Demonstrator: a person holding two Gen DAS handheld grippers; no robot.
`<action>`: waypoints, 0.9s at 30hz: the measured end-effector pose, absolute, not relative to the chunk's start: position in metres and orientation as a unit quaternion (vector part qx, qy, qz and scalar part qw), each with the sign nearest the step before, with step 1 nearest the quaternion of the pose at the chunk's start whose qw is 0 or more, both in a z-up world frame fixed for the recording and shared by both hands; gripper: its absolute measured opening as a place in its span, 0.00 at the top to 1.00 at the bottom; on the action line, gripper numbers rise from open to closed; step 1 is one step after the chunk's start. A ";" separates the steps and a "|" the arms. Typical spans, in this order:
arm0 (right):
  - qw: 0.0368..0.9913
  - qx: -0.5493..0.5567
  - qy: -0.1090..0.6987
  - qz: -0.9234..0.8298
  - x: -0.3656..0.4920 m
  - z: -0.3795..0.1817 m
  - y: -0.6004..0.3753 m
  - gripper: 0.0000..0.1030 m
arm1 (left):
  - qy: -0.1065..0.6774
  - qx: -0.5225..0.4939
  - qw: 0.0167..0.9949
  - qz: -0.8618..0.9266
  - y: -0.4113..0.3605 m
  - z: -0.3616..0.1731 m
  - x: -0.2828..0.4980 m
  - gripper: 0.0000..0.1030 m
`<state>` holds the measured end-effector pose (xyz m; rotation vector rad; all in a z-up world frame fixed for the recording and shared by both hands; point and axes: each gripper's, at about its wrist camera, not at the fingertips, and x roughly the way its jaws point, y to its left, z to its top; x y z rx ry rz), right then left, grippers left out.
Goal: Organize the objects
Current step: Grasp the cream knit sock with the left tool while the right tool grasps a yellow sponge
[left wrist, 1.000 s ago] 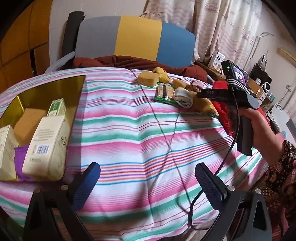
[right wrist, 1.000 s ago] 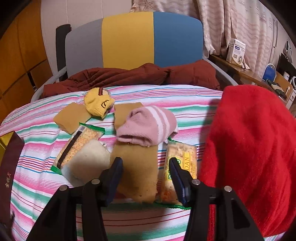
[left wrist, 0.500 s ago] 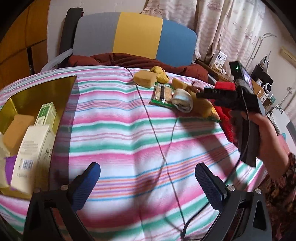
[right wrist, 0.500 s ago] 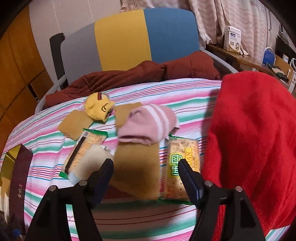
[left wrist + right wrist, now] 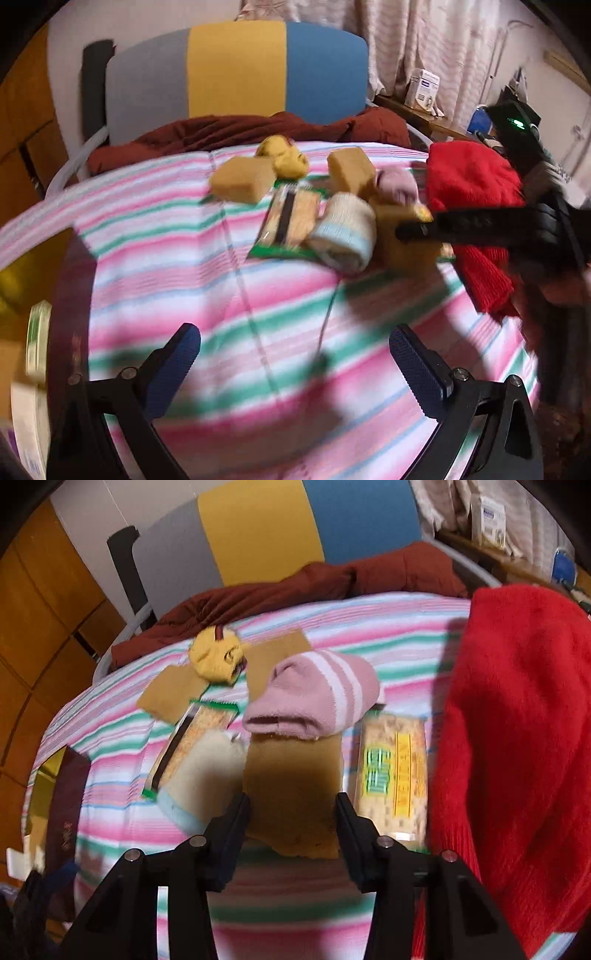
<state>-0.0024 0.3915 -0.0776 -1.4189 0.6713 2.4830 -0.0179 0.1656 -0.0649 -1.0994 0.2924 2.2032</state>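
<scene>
2 Hand-Held Grippers, 1 Sponge Bracketed

Reaching stage, judged: right hand-held gripper (image 5: 292, 812) half open, straddling near end of flat tan rectangular sponge (image 5: 293, 775) on striped pink-green worktop (image 5: 388, 635), pads (image 5: 242, 814) beside edges, contact unclear. Pink striped knit sock (image 5: 314, 698) draped over far end. Next: closing squarely, lifting clear of sock. Left hand-held gripper (image 5: 295, 362) wide open, empty, hovering above worktop.

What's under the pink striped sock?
The pink striped sock lies on a long tan sponge, which the right tool straddles. The sponge's middle under the sock is hidden.
</scene>
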 end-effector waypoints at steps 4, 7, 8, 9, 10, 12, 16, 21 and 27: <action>0.090 -0.477 0.274 0.830 0.008 -0.079 0.405 0.56 | 0.130 -0.404 0.333 0.842 0.193 -0.066 -0.029 0.00; 0.088 -0.473 0.289 0.828 0.008 -0.080 0.410 0.56 | 0.160 -0.390 0.335 0.843 0.217 -0.072 -0.036 0.00; 0.087 -0.473 0.288 0.828 0.008 -0.078 0.410 0.56 | 0.168 -0.386 0.335 0.843 0.224 -0.074 -0.039 0.00; 0.088 -0.473 0.286 0.829 0.007 -0.077 0.409 0.56 | 0.173 -0.382 0.340 0.842 0.232 -0.077 -0.043 0.00; 0.088 -0.474 0.283 0.829 0.006 -0.077 0.409 0.56 | 0.178 -0.380 0.342 0.841 0.237 -0.080 -0.047 0.00; 0.087 -0.475 0.286 0.827 0.005 -0.078 0.409 0.56 | 0.187 -0.369 0.342 0.844 0.247 -0.085 -0.055 0.09; 0.086 -0.474 0.298 0.824 0.005 -0.080 0.411 0.56 | 0.181 -0.353 0.373 0.839 0.257 -0.091 -0.066 0.35; 0.085 -0.474 0.299 0.824 0.000 -0.082 0.410 0.56 | 0.209 -0.323 0.383 0.840 0.264 -0.096 -0.052 0.51; 0.072 -0.475 0.285 0.829 -0.002 -0.079 0.402 0.72 | 0.150 -0.332 0.348 0.864 0.229 -0.094 -0.055 0.51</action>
